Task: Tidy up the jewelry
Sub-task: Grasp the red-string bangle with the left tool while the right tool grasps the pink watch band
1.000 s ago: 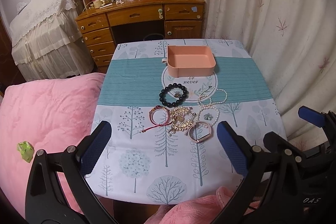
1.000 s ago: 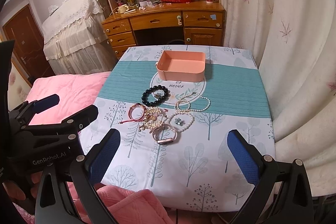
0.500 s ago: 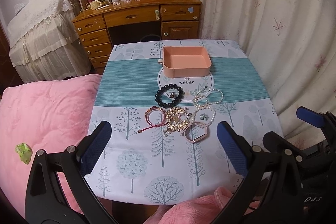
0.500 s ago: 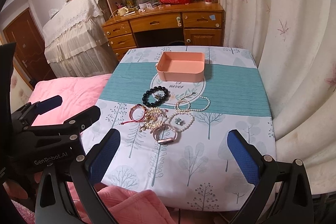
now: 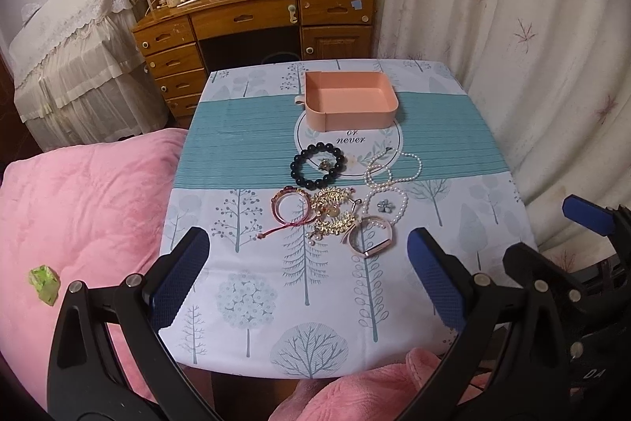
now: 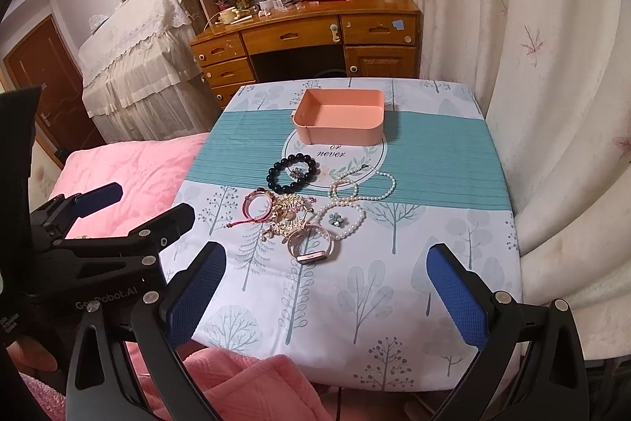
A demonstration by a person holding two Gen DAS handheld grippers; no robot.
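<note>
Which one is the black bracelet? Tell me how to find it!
Find the pink tray at the far middle of the table. Just in front of it, toward its left, on the teal stripe, lies the black bracelet. It is the only ring of big, dark, shiny round beads; its neighbours are white pearls, gold or pink.

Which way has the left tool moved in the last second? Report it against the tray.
Yes, slightly: the tray sits higher and further left in its view, so the left tool tipped down and rightward.
</note>
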